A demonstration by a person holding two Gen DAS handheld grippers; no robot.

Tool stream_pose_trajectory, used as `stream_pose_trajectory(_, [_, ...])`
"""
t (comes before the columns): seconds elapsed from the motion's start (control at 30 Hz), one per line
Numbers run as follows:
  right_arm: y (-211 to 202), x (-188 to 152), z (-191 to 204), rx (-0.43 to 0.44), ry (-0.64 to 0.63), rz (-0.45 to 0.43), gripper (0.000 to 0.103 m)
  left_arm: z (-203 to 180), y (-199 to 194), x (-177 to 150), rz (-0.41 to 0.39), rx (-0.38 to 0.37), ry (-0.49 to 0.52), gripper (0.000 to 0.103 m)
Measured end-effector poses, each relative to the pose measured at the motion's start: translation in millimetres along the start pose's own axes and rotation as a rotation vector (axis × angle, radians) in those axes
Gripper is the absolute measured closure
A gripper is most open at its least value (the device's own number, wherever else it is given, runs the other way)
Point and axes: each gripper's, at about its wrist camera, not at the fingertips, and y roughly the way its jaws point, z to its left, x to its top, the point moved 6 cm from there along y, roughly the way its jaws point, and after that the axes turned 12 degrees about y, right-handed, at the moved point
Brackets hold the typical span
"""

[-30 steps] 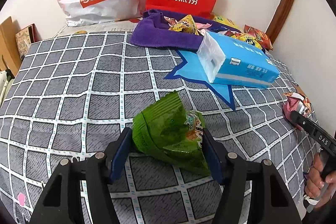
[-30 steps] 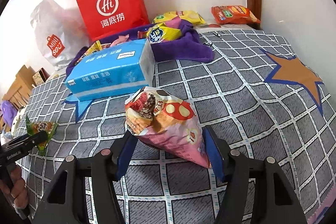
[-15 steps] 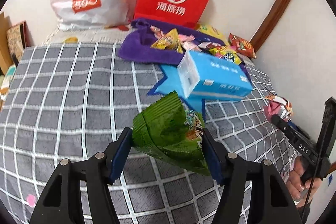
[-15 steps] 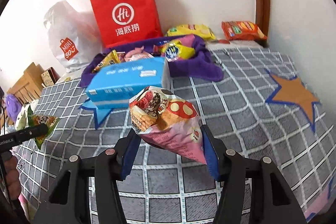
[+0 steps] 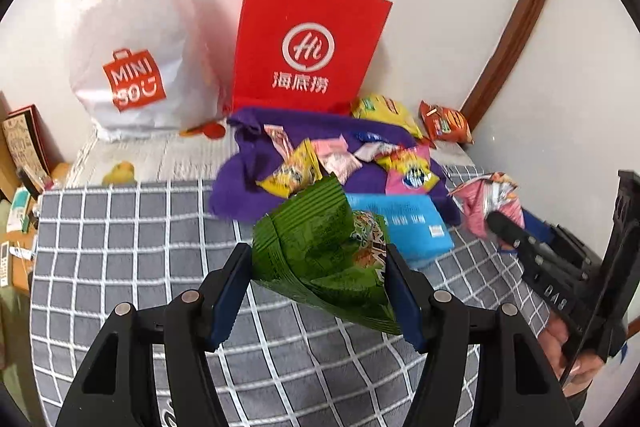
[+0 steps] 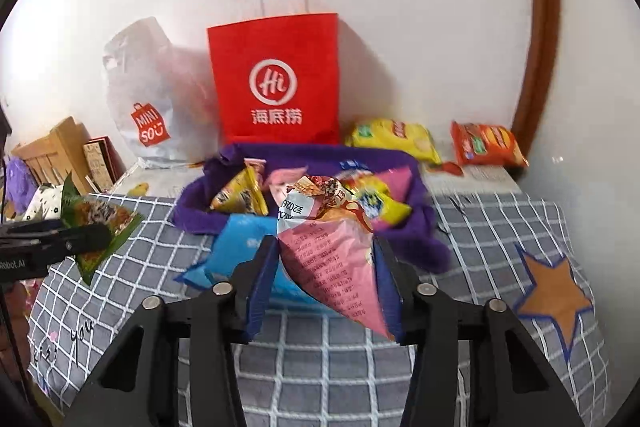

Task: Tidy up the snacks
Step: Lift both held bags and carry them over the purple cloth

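Observation:
My left gripper (image 5: 320, 275) is shut on a green snack bag (image 5: 320, 255), held in the air above the checked bedspread (image 5: 120, 251). My right gripper (image 6: 326, 271) grips a pink snack bag (image 6: 336, 255); its jaws are still closing and the pads squeeze the bag's sides. Each view shows the other gripper at its edge: the right gripper with the pink snack bag (image 5: 484, 203) and the left gripper with the green snack bag (image 6: 100, 223). Ahead lies a purple cloth (image 5: 248, 183) (image 6: 424, 247) with several snack packets on it.
A blue tissue pack (image 5: 404, 223) (image 6: 236, 239) lies before the cloth. A red paper bag (image 5: 304, 47) (image 6: 276, 79) and a white plastic bag (image 5: 128, 39) (image 6: 144, 99) stand against the wall. Yellow (image 6: 392, 139) and orange (image 6: 484, 143) chip bags lie at the back right.
Both grippers have risen with their bags and now face the purple cloth more directly. The right jaws have drawn closer together, squeezing the pink bag narrower, and that bag has rolled to show its printed back.

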Motion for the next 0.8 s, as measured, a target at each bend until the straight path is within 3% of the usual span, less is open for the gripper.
stream_pose_trajectory(0.17, [7, 10, 9, 0.027, 0.001, -0.004, 0.06, 5, 1, 19, -0.019, -0.009, -0.003, 0.04])
stream_pose_trajectory(0.5, [28, 43, 9, 0.003, -0.037, -0.04, 0.06, 9, 29, 56, -0.01, 0.002, -0.002, 0.04])
stream_pose_trajectory(0.8, [52, 99, 14, 0.027, -0.045, -0.076, 0.06, 21, 52, 103, -0.024, 0.023, -0.007, 0.04])
